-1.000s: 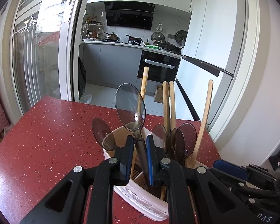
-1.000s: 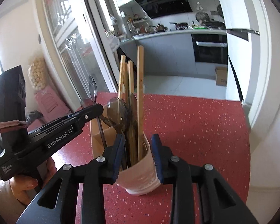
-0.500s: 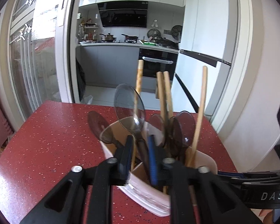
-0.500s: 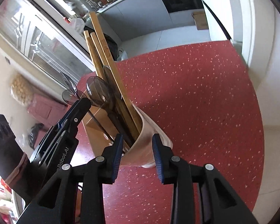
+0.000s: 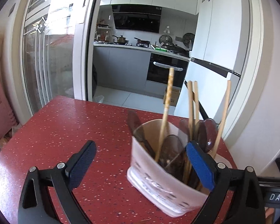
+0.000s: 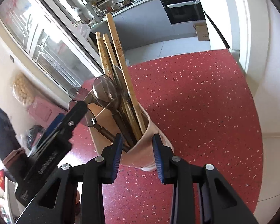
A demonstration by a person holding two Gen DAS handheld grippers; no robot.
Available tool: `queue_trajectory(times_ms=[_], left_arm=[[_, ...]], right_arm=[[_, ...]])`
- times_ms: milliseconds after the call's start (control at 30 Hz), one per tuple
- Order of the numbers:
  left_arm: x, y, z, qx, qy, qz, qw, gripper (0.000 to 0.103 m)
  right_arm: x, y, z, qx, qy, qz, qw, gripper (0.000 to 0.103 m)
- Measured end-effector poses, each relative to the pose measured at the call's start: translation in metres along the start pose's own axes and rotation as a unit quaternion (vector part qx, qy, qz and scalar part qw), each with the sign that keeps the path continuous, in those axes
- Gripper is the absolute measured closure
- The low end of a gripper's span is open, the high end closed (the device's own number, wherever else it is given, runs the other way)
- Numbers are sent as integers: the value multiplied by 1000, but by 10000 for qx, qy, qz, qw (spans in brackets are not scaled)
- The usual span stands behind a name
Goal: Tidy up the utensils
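A white utensil holder (image 5: 155,177) stands tilted on the red speckled table (image 5: 74,130). It holds several smoky plastic spoons (image 5: 170,149) and wooden chopsticks (image 5: 167,110). My left gripper (image 5: 140,166) is open and empty, its right finger beside the holder's rim. In the right wrist view my right gripper (image 6: 137,155) is shut on the holder (image 6: 140,156), with the spoons (image 6: 104,93) and chopsticks (image 6: 119,56) leaning left. The left gripper's body (image 6: 52,145) shows at the left.
The table's far edge (image 5: 102,102) faces a kitchen doorway and a glass sliding door (image 5: 46,65). A white fridge (image 5: 214,56) and wall stand at the right. Pink stools (image 5: 0,108) sit on the floor left of the table.
My left gripper has let go of the spoon it held, opened wide and shifted left. The spoon now sits in the holder. My right gripper still holds the holder, which is tilted.
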State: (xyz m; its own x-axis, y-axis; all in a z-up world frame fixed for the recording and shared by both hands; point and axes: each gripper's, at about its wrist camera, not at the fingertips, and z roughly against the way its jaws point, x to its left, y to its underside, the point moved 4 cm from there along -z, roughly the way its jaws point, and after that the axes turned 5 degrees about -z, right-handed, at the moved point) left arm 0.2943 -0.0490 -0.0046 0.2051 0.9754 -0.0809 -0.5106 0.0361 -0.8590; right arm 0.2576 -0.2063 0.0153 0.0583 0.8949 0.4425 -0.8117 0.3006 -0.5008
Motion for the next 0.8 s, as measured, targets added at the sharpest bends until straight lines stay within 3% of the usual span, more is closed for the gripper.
queue_trajectory(times_ms=[233,400,533,800], left_arm=[[12,11,-2,94,-61,89,9999,0],[13,16,-2,183,0,74,9998,0],[9,20,6,197,74,-62,9998,0],[8,38,25,254,67,-160,9995,0]], right_arm=[[2,-11,-7,85,337,427,9985,68],[7,-18,-14,13,533,958,9940,84],[5,-23,-21,-80,656,1282,9895,88],[11,-27,-30,-517,1168,2456,9609,86]])
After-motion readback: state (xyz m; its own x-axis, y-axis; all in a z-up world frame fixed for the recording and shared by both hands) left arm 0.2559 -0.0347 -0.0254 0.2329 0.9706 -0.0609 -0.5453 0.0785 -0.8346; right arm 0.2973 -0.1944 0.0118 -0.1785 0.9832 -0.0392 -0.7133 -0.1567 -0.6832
